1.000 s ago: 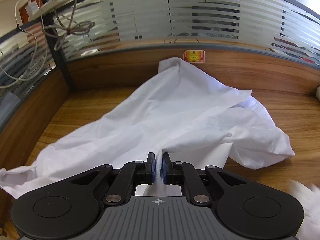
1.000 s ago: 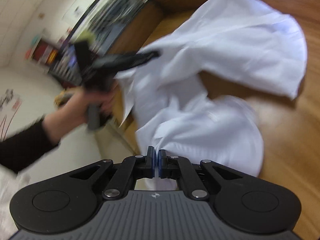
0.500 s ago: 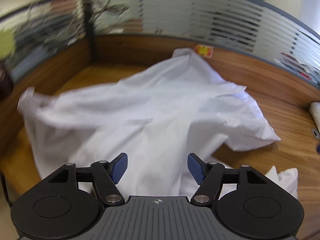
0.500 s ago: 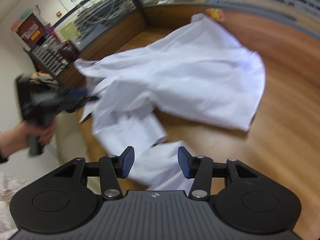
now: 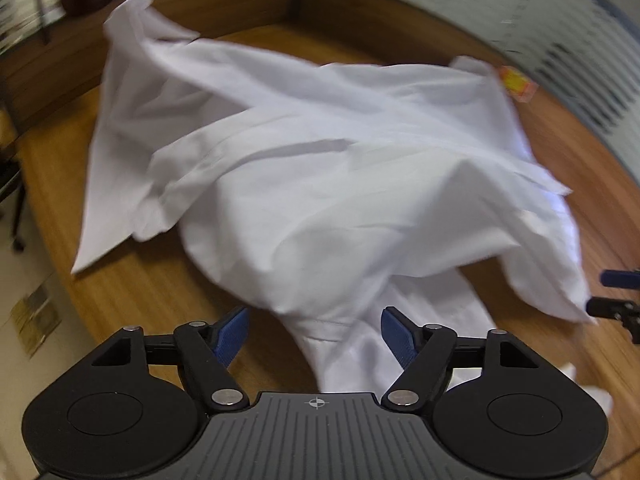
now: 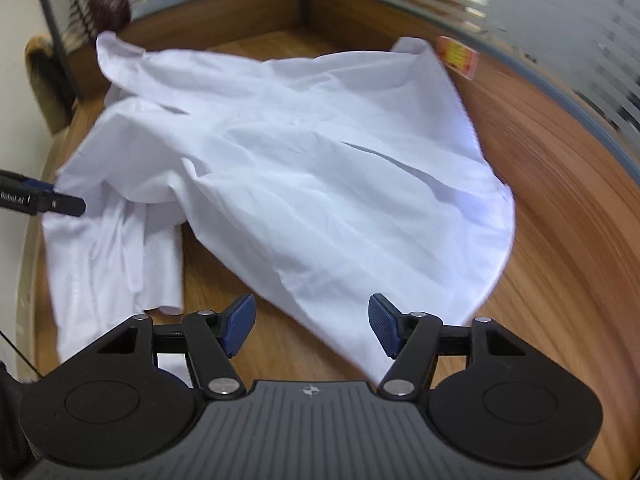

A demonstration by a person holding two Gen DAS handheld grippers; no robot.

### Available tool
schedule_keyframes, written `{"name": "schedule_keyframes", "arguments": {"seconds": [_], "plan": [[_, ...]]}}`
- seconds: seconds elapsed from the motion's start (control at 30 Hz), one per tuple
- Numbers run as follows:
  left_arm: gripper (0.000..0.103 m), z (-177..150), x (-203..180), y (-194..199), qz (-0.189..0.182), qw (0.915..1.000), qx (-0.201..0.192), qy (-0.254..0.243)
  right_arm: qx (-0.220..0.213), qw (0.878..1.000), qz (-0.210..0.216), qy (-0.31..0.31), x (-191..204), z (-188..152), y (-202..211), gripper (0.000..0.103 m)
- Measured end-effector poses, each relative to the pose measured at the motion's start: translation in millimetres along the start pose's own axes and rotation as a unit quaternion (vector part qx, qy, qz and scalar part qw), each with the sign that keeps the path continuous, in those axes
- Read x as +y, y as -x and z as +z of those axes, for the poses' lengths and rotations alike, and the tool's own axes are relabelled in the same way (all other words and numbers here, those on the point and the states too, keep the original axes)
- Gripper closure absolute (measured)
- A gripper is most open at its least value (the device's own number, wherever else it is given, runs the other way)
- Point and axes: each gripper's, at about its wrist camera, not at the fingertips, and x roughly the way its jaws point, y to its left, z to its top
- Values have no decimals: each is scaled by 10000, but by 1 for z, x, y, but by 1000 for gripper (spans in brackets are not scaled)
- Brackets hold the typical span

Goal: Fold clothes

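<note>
White shirt [image 5: 340, 184] spread loose over wooden desk [image 5: 168, 292], rumpled, not yet squared: layers overlapping, ridges and air pockets in the middle, no neat fold visible. Landmark for all places: the shirt.

Left gripper [image 5: 314, 336] at the shirt's near edge, jaws wide, gripping nothing; a narrow banded part, collar or cuff (cannot tell which), lying between the 2 blue pads. Probably held there, spread, to take that band as a handle.

Right gripper [image 6: 308, 330] at the shirt's near rounded hem, jaws wide, empty; hem cloth running between the pads and under the right 1. Likely poised there because a hem gives a clean line to pull taut.

Beyond the shirt's far corner: small red-and-yellow sticker [image 6: 458, 56] on the partition wall. At the shirt's far left corner: dark pot [image 6: 110, 12] on the ledge, blurred.

Seen from the right wrist, a long piece, probably a sleeve, trailing off the shirt's left side toward the desk edge, left gripper's tip just beside it.

Judgement: both claws positioned on near edges, 1 per side, as for spreading or lifting the cloth evenly. Stage unclear; motion blur in both views.
</note>
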Motion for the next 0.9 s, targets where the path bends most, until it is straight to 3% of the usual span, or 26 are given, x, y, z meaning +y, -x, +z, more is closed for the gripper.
{"name": "schedule_keyframes", "arguments": {"seconds": [0.03, 0.07, 0.13, 0.3, 0.47, 0.57, 0.77, 0.9], "plan": [[47, 0, 3, -2, 34, 9999, 10, 126, 17, 10000, 17, 81, 1, 5, -5, 34], [73, -1, 6, -2, 52, 9997, 57, 232, -4, 9999, 67, 124, 2, 10, -7, 34], [89, -2, 12, -3, 86, 9989, 158, 438, -49, 9997, 152, 206, 4, 21, -10, 34], [93, -5, 41, 18, 293, 9962, 1, 823, -163, 9984, 209, 503, 7, 54, -9, 33], [93, 9, 72, 41, 1117, 9905, -346, 729, -260, 9970, 149, 715, 5, 89, -18, 29], [93, 23, 99, 47, 1418, 9853, -435, 850, -298, 9962, 79, 812, 2, 111, -29, 29], [93, 53, 130, 44, 1838, 9790, -463, 756, -257, 9964, -28, 813, -6, 154, -77, 21], [93, 66, 141, 40, 1852, 9805, -354, 562, -23, 9956, 102, 929, -1, 173, -114, 20]]}}
